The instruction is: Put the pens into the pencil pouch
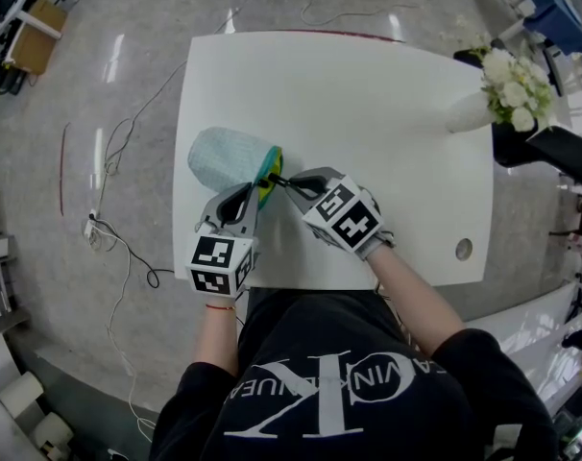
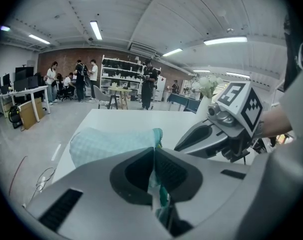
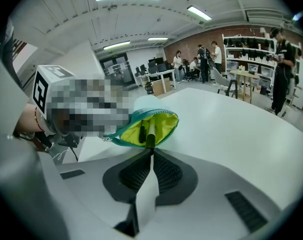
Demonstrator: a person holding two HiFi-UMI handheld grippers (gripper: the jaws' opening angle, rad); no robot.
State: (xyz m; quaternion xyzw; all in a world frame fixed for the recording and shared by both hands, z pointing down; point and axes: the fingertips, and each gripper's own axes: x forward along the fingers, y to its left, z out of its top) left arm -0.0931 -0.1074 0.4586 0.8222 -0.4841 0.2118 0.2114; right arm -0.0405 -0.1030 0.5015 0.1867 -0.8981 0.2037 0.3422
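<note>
A light-teal pencil pouch (image 1: 226, 157) with a yellow lining (image 3: 164, 124) lies on the white table (image 1: 368, 113), its mouth facing me. My left gripper (image 1: 250, 196) is shut on the pouch's zipper edge (image 2: 160, 194) and holds the mouth open. My right gripper (image 1: 293, 184) is shut on the back end of a dark pen (image 3: 150, 135), whose front part reaches into the pouch mouth. Another dark pen (image 3: 141, 132) lies inside the pouch beside it. In the left gripper view the right gripper's fingers (image 2: 201, 136) sit just right of the pouch (image 2: 111, 144).
A white vase of white flowers (image 1: 507, 84) stands at the table's far right corner. A round cable hole (image 1: 463, 249) is near the front right edge. Cables (image 1: 128, 248) run over the floor at left. People and shelves (image 2: 121, 76) stand far behind.
</note>
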